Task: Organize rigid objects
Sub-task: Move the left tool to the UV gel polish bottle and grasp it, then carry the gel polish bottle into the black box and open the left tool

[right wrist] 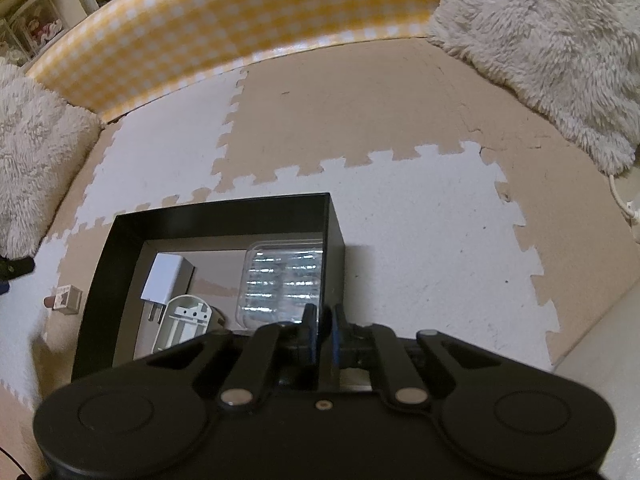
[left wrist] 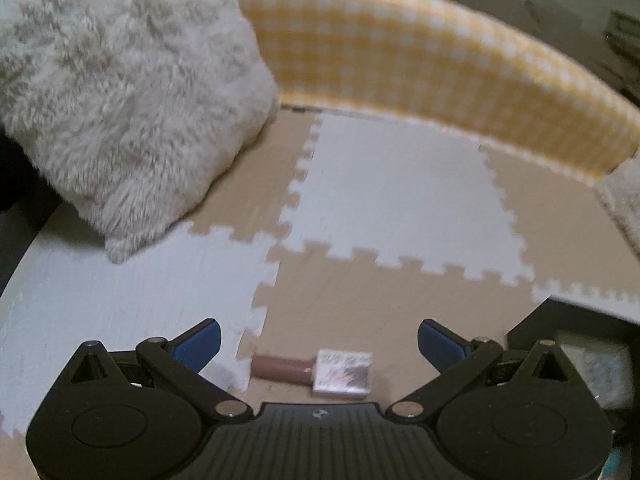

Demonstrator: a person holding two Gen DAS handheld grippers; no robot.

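Observation:
A small bottle with a brown cap and a square patterned body (left wrist: 320, 372) lies on its side on the foam mat, just in front of my left gripper (left wrist: 319, 342), which is open and empty above it. The same bottle (right wrist: 64, 299) shows at the left of the right wrist view, outside the black box (right wrist: 334, 220). Inside the box lie a white charger plug (right wrist: 162, 280), a white plastic holder (right wrist: 182, 322) and a clear plastic case (right wrist: 282, 280). My right gripper (right wrist: 324, 322) is shut, empty, over the box's near right corner.
Beige and white puzzle foam mat (left wrist: 400, 184) covers the floor. A yellow checked barrier (left wrist: 400, 48) curves along the back. Fluffy cream cushions sit at the left (left wrist: 120, 92) and, in the right wrist view, at the right (right wrist: 552, 40) and left (right wrist: 36, 140).

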